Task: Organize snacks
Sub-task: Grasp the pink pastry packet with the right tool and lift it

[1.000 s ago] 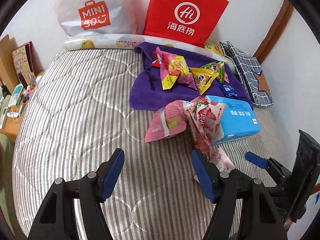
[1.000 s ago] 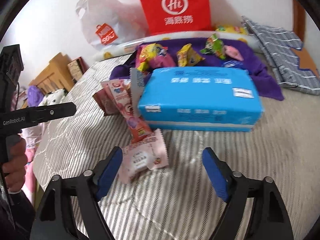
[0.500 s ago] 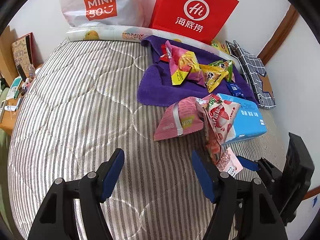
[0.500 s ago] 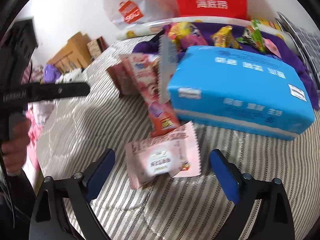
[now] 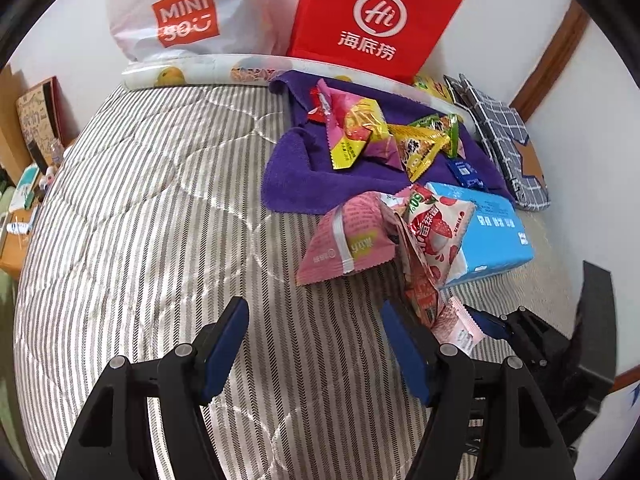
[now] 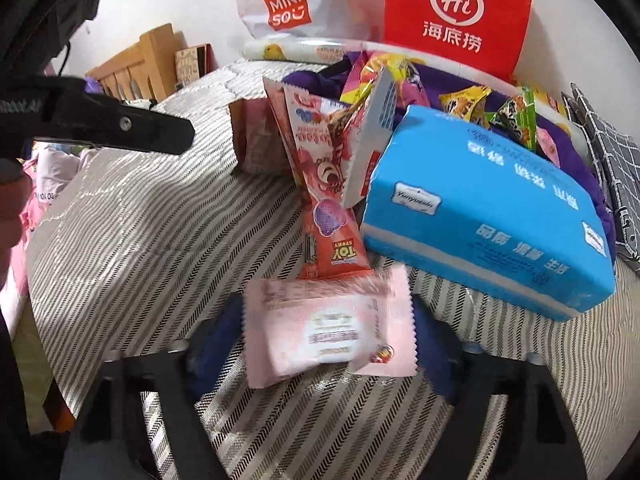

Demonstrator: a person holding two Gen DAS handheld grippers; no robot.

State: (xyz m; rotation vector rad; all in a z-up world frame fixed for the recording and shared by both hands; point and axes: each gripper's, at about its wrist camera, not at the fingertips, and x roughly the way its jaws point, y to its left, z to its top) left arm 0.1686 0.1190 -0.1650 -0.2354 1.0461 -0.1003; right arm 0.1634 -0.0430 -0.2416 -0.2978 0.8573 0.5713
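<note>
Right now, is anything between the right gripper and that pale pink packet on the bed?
Nothing visible. The pale pink packet already sits between the right gripper's jaws, which have just been closing around it. The red packet lies just beyond.

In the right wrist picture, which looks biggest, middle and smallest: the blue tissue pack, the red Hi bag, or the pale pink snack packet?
1. Blue tissue pack
2. Red Hi bag, though it stands farther back
3. Pale pink snack packet, though nearness to the camera enlarges it

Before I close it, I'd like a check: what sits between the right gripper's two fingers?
A pale pink snack packet lies between the right gripper fingers on the striped bedcover, plain in the right wrist view.
</note>
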